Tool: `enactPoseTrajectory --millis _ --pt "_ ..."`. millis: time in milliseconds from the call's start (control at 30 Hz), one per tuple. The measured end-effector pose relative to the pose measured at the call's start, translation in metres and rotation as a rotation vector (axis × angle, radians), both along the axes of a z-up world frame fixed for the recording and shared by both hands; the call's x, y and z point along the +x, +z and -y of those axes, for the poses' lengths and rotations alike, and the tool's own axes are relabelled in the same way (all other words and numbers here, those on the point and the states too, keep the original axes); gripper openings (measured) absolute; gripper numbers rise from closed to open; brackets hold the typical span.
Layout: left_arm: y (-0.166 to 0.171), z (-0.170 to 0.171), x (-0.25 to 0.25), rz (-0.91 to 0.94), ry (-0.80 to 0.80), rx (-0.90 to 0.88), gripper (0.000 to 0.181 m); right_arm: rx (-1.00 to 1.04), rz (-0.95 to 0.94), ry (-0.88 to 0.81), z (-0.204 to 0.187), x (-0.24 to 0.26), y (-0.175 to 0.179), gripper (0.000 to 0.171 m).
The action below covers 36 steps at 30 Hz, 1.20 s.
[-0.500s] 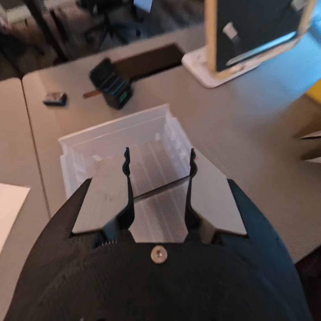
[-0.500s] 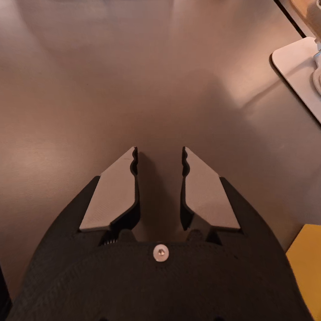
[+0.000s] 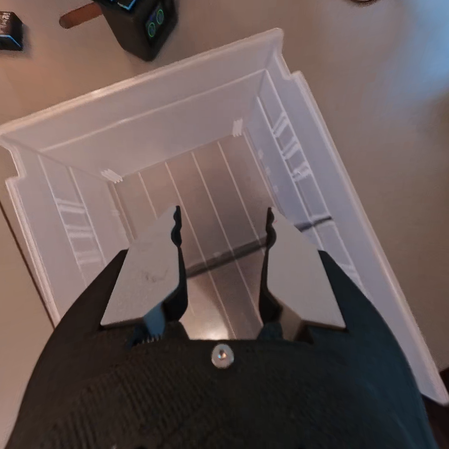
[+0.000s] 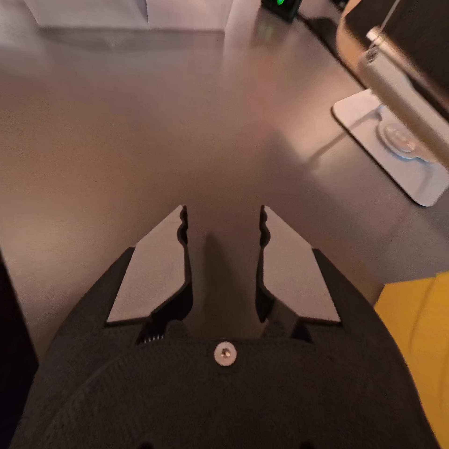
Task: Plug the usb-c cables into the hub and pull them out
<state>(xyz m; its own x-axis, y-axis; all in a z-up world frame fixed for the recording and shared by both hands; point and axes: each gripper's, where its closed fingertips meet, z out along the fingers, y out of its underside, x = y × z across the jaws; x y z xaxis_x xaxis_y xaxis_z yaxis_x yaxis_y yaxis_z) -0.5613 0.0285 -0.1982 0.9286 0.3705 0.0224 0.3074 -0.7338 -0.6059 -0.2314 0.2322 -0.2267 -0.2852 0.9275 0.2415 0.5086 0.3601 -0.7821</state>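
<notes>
left claw spread above clear bin; right claw spread over bare table

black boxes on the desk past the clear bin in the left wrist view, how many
2. A taller black box with green ring lights stands just beyond the clear bin's far rim; a flatter black box lies at the left edge, partly cut off. More may lie outside the frame.

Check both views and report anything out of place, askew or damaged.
Nothing looks damaged or spilled. One oddity: the clear plastic bin under the open left gripper is empty, and no cables or hub show in either view. The open right gripper hangs over bare grey tabletop.
</notes>
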Motion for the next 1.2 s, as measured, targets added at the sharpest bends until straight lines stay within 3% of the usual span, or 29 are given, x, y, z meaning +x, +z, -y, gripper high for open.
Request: enactPoseTrajectory --millis 33,200,300,367,433,467,533,600,767,833,900,967,1067,1133,1200 --pt "0.004 0.006 0.009 0.002 -0.006 0.023 0.07 -0.012 -0.037 -0.012 -0.002 0.008 0.01 0.059" --pt "0.016 0.044 0.067 -0.019 -0.021 0.065 0.091 -0.008 -0.287 -0.077 -0.004 0.075 0.069 0.07" --pt "0.018 0.064 0.105 -0.038 -0.028 0.086 0.101 -0.012 -0.442 -0.112 -0.006 0.125 0.106 0.064" --pt "0.016 0.069 0.121 -0.071 0.015 0.115 0.081 -0.059 -0.577 -0.128 -0.009 0.155 0.132 0.052" --pt "0.007 0.074 0.135 -0.111 0.044 0.107 0.061 -0.02 -0.706 -0.257 -0.035 0.184 0.15 0.034" --pt "0.003 0.077 0.136 -0.155 0.071 0.096 0.065 0.018 -0.715 -0.339 -0.05 0.196 0.151 0.028" --pt "0.001 0.081 0.145 -0.178 0.107 0.122 0.073 0.069 -0.557 -0.439 -0.068 0.211 0.131 0.042" --pt "0.012 0.084 0.159 -0.157 0.104 0.21 0.08 0.101 -0.413 -0.51 -0.08 0.222 0.108 0.082" --pt "0.058 0.085 0.183 -0.158 0.072 0.502 0.09 0.072 -0.272 -0.592 -0.098 0.24 0.065 0.093" --pt "0.047 0.075 0.174 -0.196 0.113 0.497 0.081 0.019 -0.264 -0.597 -0.102 0.23 0.052 0.093" --pt "0.014 0.053 0.176 -0.116 0.097 0.423 0.08 0.02 -0.232 -0.6 -0.108 0.216 0.037 0.089" --pt "-0.023 0.037 0.175 -0.088 0.079 0.303 0.052 0.047 -0.172 -0.62 -0.116 0.202 0.022 0.078" --pt "-0.022 0.04 0.146 -0.354 0.133 0.221 0.009 0.058 -0.113 -0.608 -0.112 0.179 0.016 0.005" --pt "-0.005 0.05 0.134 -0.474 0.175 0.21 0.003 0.028 -0.085 -0.637 -0.102 0.161 0.015 0.01" --pt "0.025 0.053 0.135 -0.462 0.186 0.353 0.001 -0.011 -0.068 -0.637 -0.083 0.137 0.014 0.018"
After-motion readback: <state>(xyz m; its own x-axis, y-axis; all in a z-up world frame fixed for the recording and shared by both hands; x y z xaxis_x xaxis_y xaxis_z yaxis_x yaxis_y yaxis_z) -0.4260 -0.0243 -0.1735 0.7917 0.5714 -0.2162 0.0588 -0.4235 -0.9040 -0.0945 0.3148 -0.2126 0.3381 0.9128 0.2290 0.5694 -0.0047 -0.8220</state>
